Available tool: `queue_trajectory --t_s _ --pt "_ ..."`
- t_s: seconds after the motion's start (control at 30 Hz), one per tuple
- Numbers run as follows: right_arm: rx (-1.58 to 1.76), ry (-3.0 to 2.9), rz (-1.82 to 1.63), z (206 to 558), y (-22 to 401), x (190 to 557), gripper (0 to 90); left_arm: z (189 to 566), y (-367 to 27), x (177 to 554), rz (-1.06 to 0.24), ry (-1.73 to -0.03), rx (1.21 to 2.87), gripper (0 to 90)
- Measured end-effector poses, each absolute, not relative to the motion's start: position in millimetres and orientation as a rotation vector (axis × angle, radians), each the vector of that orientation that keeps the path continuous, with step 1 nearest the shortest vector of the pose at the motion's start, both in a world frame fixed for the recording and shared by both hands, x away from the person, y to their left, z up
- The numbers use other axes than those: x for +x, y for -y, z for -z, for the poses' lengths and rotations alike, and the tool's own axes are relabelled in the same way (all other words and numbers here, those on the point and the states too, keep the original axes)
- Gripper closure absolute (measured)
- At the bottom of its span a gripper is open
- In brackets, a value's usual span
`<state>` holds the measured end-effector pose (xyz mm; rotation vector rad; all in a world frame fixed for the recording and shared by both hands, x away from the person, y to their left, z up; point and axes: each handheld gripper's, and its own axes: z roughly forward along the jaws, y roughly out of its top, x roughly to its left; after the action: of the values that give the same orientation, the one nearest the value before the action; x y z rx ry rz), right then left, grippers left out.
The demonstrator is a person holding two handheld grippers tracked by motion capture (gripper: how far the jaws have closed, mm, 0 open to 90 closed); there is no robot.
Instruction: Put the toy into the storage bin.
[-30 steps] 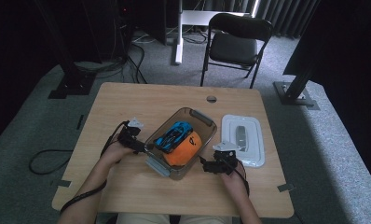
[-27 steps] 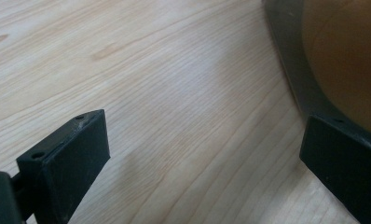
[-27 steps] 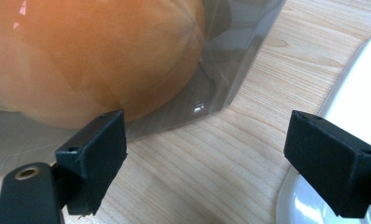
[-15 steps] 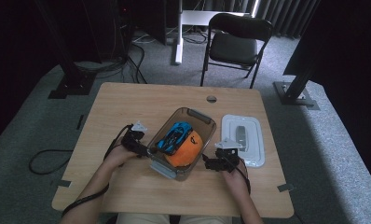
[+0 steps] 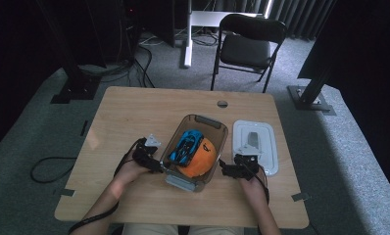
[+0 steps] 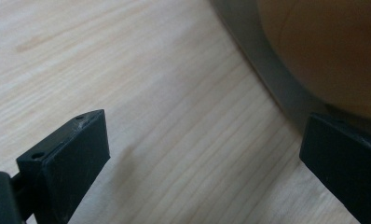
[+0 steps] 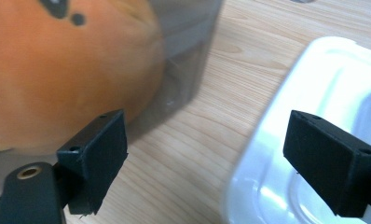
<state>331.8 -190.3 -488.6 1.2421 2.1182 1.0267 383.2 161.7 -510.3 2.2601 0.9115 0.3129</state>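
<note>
A clear grey-tinted bin stands mid-table, holding a blue toy car and an orange rounded thing. My left gripper sits at the bin's near left wall, and my right gripper at its near right wall. In the left gripper view, the left gripper is open over bare wood, with the bin wall and the orange thing just past its right jaw. The right gripper is open, between the bin with the orange thing and a white lid.
The white lid lies flat right of the bin. A cable hole sits near the table's far edge. A black folding chair stands beyond the table. Bare wood spreads over the far left of the table.
My left gripper has moved right and nearer, up to the bin's left wall. The right gripper has barely shifted.
</note>
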Motion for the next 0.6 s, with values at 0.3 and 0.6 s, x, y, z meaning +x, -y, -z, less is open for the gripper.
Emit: queue_trajectory --t_s 0.3,0.6 --pt "1.375 -1.99 -0.954 484 226 331 10.6 511 -157 377 -0.335 -0.91 2.266 2.0" --pt "1.468 -1.907 -0.924 485 244 337 10.7 513 -147 368 -0.323 -0.883 2.268 2.0"
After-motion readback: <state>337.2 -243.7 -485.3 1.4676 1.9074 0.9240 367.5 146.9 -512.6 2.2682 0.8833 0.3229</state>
